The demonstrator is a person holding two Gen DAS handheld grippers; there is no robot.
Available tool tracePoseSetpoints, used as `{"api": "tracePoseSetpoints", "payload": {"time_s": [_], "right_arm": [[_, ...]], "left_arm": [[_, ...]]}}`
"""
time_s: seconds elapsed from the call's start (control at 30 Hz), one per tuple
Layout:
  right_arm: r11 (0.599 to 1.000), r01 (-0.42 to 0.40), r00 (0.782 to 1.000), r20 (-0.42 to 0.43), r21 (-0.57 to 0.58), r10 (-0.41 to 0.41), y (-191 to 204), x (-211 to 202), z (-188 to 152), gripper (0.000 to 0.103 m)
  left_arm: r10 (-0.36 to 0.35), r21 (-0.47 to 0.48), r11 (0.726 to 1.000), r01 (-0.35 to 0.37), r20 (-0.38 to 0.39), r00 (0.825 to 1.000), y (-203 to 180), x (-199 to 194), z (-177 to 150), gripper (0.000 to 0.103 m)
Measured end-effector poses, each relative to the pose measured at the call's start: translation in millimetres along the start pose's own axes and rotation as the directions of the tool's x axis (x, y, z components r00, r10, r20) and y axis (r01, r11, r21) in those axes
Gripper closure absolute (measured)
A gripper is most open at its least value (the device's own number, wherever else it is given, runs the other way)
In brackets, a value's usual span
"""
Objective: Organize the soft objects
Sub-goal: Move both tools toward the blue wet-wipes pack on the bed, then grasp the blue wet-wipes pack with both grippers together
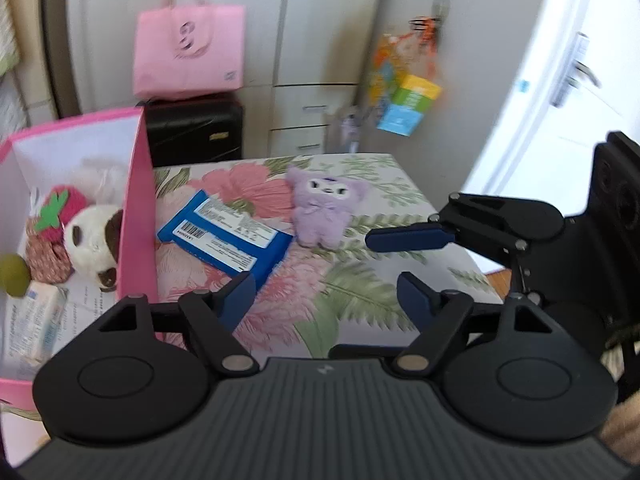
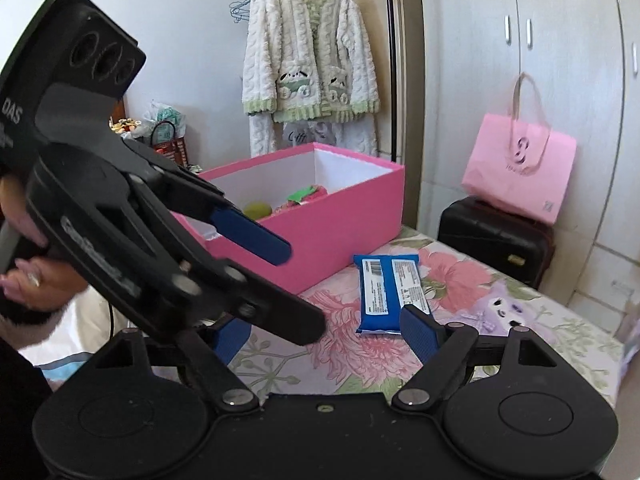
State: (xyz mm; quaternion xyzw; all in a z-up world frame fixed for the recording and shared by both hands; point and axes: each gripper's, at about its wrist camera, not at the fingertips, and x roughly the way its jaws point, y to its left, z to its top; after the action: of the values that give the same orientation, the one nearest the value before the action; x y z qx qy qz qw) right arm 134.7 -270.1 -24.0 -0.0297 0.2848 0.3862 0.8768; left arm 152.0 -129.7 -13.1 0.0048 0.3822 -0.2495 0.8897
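Both tongs open and empty above the floral counter (image 1: 360, 300).
Only the left view shows the pink box (image 1: 138, 208) contents: panda plush (image 1: 96, 240), strawberry plush (image 1: 56, 216); purple plush (image 1: 324, 210) lies outside, beside the blue packet (image 1: 228, 236).

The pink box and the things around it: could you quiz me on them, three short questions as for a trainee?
1. True or false: the purple plush cat lies inside the open pink cardboard box.
2. Which item lies nearest the box wall on the floral tablecloth? A) blue plastic packet B) purple plush cat C) pink paper bag
3. Fill in: the jaws of the left gripper stand ____.

Key: 1 false, it lies on the cloth outside; 2 A; 3 open.
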Motion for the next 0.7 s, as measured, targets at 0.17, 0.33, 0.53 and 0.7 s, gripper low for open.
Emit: {"api": "tracePoseSetpoints", "payload": {"time_s": [0.17, 0.33, 0.53, 0.7], "right_arm": [[0.999, -0.015, 0.999, -0.052, -0.041, 0.012, -25, 42, -1, 0.018], [0.999, -0.031, 0.993, -0.116, -0.032, 0.027, -54, 87, -2, 0.019], [0.999, -0.041, 0.987, -0.154, -0.028, 0.036, -72, 115, 5, 0.019], [0.998, -0.059, 0.981, -0.185, -0.032, 0.052, -76, 132, 3, 0.019]], "left_arm": [[0.108, -0.043, 0.993, -0.107, 0.010, 0.994, 6, 45, 8, 0.039], [0.215, -0.107, 0.971, -0.214, -0.004, 0.977, 18, 81, 15, 0.043], [0.302, -0.168, 0.939, -0.300, -0.009, 0.953, 34, 101, 18, 0.044], [0.366, -0.254, 0.896, -0.363, -0.036, 0.930, 40, 121, 15, 0.046]]}}
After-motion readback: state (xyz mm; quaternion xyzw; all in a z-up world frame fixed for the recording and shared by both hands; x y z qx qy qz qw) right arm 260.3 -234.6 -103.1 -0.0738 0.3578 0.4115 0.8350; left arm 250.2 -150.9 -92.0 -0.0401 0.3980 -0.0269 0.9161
